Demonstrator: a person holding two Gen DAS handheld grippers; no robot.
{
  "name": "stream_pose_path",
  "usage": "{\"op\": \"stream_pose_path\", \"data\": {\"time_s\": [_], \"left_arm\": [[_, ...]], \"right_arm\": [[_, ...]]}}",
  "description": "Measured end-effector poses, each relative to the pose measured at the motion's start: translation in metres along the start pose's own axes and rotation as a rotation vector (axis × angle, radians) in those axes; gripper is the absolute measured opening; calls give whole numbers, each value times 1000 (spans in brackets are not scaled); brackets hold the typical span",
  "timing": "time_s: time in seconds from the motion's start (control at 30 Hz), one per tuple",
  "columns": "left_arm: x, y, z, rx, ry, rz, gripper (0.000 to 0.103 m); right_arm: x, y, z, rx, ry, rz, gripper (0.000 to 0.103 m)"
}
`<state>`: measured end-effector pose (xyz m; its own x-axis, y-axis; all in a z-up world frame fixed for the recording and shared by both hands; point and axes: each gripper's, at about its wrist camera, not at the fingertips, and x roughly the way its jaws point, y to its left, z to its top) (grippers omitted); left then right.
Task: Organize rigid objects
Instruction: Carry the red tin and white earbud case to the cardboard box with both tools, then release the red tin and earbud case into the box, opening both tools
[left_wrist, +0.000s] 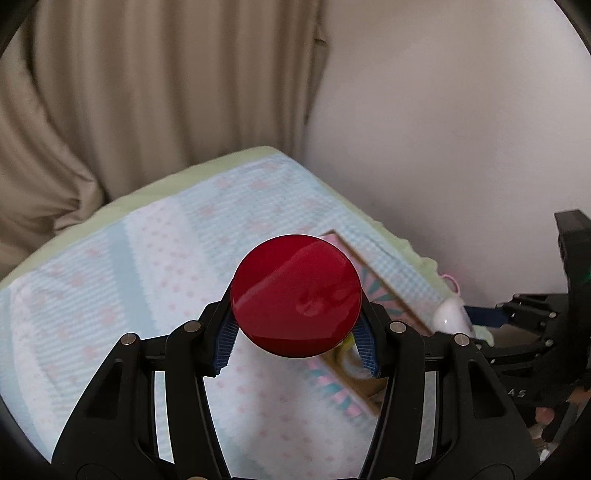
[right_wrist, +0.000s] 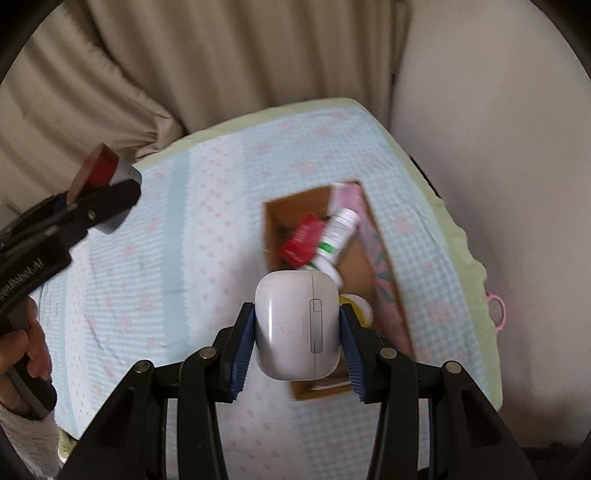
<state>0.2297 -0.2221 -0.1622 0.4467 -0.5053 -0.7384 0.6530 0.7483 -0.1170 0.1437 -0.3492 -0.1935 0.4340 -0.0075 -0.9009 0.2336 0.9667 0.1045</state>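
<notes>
In the left wrist view, the left gripper (left_wrist: 295, 332) clamps its blue pads on a round jar with a glossy red lid (left_wrist: 295, 295), held at frame center. In the right wrist view, the right gripper (right_wrist: 297, 332) squeezes a white rounded case (right_wrist: 297, 325) at lower center. Just above it lies an open cardboard box (right_wrist: 354, 266) holding a red packet (right_wrist: 301, 240) and a white tube (right_wrist: 338, 229). The box rests on a blue and pink patterned cloth (right_wrist: 166, 258). Beige curtains (right_wrist: 221, 55) fill the top.
</notes>
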Motion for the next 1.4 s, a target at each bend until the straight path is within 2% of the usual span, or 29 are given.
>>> {"op": "stream_pose_path", "data": {"time_s": [0.17,0.43,0.67,0.87,1.1,1.27,1.3,1.33,1.37,1.4], "left_arm": [[49,-29,12,18,56,-39,51],[129,-58,19,82,153,-80,51],[188,-68,14,146,231,-112,51],[243,-77,3,211,313,-135,51],[277,-80,-3,287,398,-156,51],[290,-80,4,299,465,-157,54],[288,-80,6,303,462,-155,57],[286,-80,8,307,450,-157,79],[283,-79,11,312,434,-157,101],[278,-78,14,316,409,-161,103]], "right_arm": [[23,-52,-7,64,36,-4,41],[68,-99,-16,144,104,8,41],[106,-110,-17,200,150,34,41],[134,-111,-6,235,145,59,41],[168,-100,6,191,129,72,41],[177,-98,8,189,110,79,42],[177,-97,8,184,106,74,54],[175,-97,8,180,91,66,64],[171,-97,7,175,68,60,87],[167,-97,6,177,54,74,103]]}}
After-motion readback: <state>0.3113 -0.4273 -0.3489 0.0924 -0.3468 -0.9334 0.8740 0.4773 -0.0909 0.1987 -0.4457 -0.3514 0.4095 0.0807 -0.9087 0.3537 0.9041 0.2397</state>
